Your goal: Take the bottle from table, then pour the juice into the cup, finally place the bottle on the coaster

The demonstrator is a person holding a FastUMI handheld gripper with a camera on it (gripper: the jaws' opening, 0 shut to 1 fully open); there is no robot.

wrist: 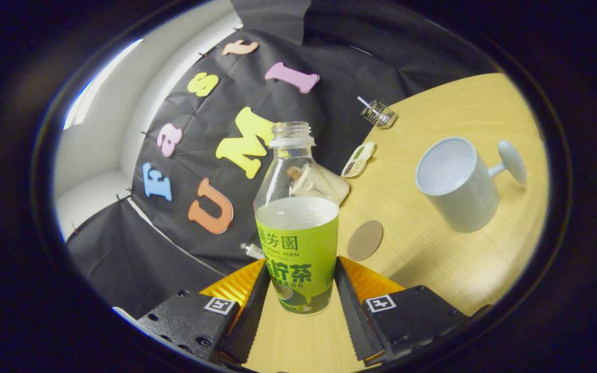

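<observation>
Firmly between tool (298, 290) fingers: bottle (297, 228)

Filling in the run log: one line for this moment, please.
gripper shut on bottle | bottle uncapped, tilted | cup empty | coaster bare

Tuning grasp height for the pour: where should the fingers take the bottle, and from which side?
Grip the bottle on its straight labelled lower body, square from the side, as the gripper has it: both fingers press there. The shoulder tapers, and the cap is off, so keep it upright.
</observation>
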